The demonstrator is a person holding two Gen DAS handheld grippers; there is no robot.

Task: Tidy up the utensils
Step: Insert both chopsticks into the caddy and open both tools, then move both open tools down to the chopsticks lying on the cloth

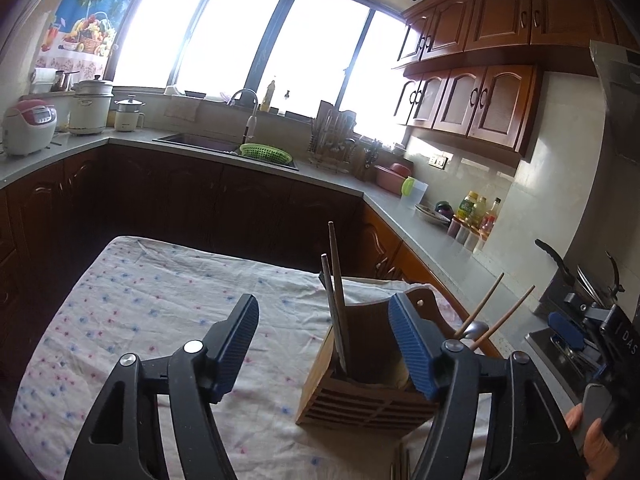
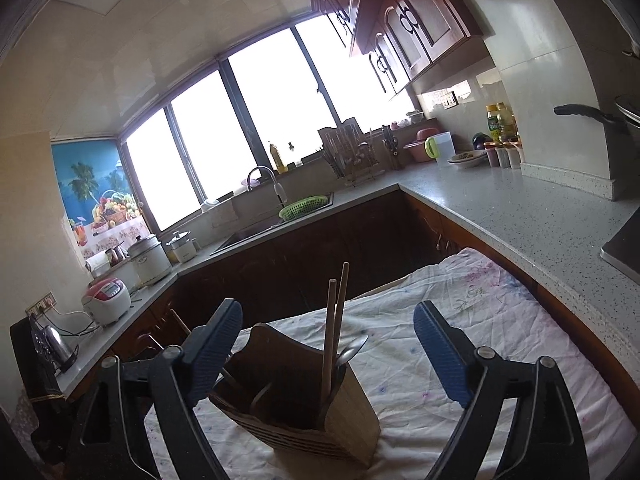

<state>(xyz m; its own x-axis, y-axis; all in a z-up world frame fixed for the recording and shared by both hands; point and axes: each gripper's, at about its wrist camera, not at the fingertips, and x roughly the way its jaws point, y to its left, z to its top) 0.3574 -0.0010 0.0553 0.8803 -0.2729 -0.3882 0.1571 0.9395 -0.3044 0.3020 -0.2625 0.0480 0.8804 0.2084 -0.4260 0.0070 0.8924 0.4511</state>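
Note:
A wooden utensil holder (image 1: 360, 396) stands on the flowered tablecloth (image 1: 160, 300). Two dark chopsticks (image 1: 336, 300) rise from its left compartment; two pale chopsticks (image 1: 492, 312) and a metal spoon (image 1: 474, 328) lean out on its right. My left gripper (image 1: 323, 308) is open just in front of the holder, its pads pressing on nothing. In the right wrist view the holder (image 2: 352, 412) sits low between the fingers of my right gripper (image 2: 328, 312), which is wide open, with the pale chopsticks (image 2: 334, 328) and spoon (image 2: 352, 350) standing in it. The right gripper (image 1: 568, 332) also shows at the left view's right edge.
A grey counter (image 2: 520, 216) runs along the table's right side, carrying bottles (image 2: 500, 124), a bowl and a jug. The sink (image 1: 200, 142) with a green basket (image 1: 266, 152) lies ahead under the windows. Rice cookers (image 1: 28, 126) stand at the left. A person's hand (image 1: 592, 436) holds the right gripper.

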